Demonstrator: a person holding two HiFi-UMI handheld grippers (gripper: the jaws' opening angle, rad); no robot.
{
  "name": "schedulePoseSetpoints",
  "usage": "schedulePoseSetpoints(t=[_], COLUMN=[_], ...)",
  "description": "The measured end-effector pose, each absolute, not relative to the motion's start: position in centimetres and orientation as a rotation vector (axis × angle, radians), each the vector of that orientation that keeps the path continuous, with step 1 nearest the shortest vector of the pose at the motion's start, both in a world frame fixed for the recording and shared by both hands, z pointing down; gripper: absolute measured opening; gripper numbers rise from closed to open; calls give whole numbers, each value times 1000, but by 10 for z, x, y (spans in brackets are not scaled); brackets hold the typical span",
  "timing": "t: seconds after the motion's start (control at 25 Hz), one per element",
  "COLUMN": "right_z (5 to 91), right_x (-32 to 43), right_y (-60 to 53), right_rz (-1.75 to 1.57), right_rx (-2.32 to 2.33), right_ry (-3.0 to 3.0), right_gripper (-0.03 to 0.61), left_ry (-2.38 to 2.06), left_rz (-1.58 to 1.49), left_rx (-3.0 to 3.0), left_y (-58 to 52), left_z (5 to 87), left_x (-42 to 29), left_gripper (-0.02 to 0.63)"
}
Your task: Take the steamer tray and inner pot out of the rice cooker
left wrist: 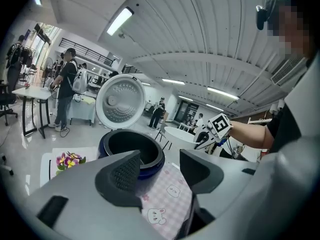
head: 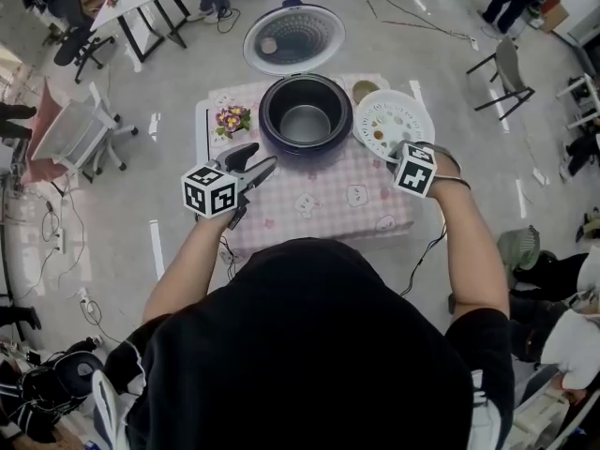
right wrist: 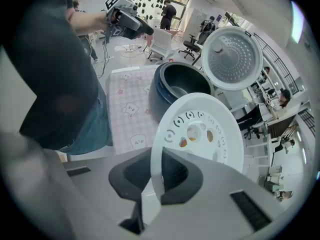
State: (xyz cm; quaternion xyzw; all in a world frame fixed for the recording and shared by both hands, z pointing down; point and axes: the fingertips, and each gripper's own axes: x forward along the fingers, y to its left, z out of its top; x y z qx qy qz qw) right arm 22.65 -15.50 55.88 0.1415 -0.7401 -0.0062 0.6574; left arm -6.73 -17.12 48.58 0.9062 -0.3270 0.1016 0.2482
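White steamer tray (head: 394,122) is clamped by its rim in our right gripper (right wrist: 159,178), right of centre in the head view. On our left gripper (left wrist: 159,170) the 2 jaws stand apart, empty.

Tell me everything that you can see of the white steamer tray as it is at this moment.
The steamer tray is a round, shallow, white dish, plastic by its look, with a raised rim and a floor pierced by round holes and curved slots. It is out of the rice cooker and is held in the air at that cooker's right, tilted. The right gripper has its jaws shut on the near rim; nothing else seems to touch it.
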Motion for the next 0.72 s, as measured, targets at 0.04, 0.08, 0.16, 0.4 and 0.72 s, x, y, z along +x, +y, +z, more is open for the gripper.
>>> schedulePoseSetpoints(t=[0.04,0.08,0.16,0.4,0.72], right_z=[563,568,580,611,657], right_x=[230,233,238,247,252], right_y=[-155,-156,-154,-132,-109], right_rz=[-5,4,22,90,172], right_rx=[328,335,344,329,295], right_ry=[-1678,-1679,-1680,-1689,-1697], right_gripper=[28,28,28,28,28], left_ry=[-886,-883,-876,-865,-858], left_rz=[280,283,290,309,349], left_rx=[2471,2471,2472,2467,2458], left_y=[-173,-176,-178,-176,-180], left_z=[488,491,498,502,509], left_x=[-65,-62,-59,-51,-45], left_gripper=[256,256,256,256,256])
